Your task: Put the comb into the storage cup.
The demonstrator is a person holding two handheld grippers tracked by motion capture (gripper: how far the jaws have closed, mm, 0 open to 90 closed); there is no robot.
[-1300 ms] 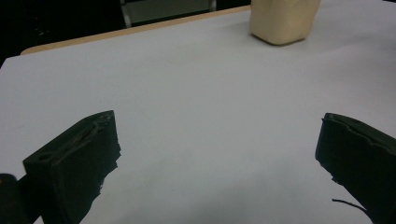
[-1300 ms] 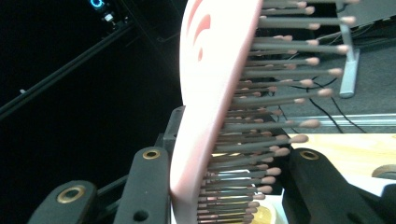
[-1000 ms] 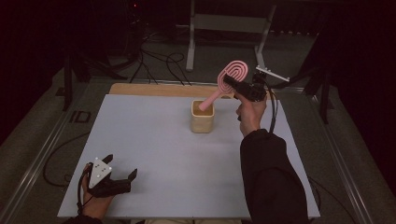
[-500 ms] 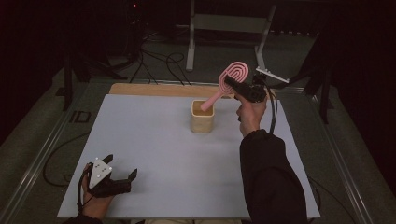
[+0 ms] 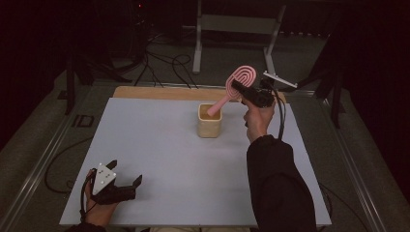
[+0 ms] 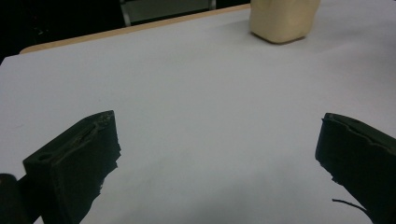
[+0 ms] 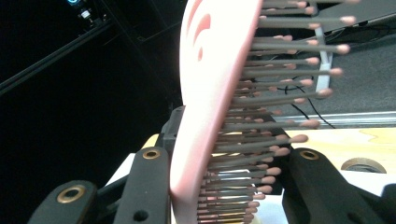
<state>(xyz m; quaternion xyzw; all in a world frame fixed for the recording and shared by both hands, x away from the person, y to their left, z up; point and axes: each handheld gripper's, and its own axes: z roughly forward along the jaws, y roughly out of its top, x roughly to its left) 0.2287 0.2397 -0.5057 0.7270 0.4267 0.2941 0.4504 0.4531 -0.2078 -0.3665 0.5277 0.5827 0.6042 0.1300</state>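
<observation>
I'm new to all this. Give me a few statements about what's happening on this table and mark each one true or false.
1. The right tool is clamped on the head of a pink brush. True.
2. The brush handle's end is in the cream cup. True.
3. The left tool holds the cup. False: its jaws stand open over bare table, with the cup far off.
4. The cup lies on its side. False: it stands upright.
5. In the right gripper view, bristles stick out toward one jaw. True.
</observation>
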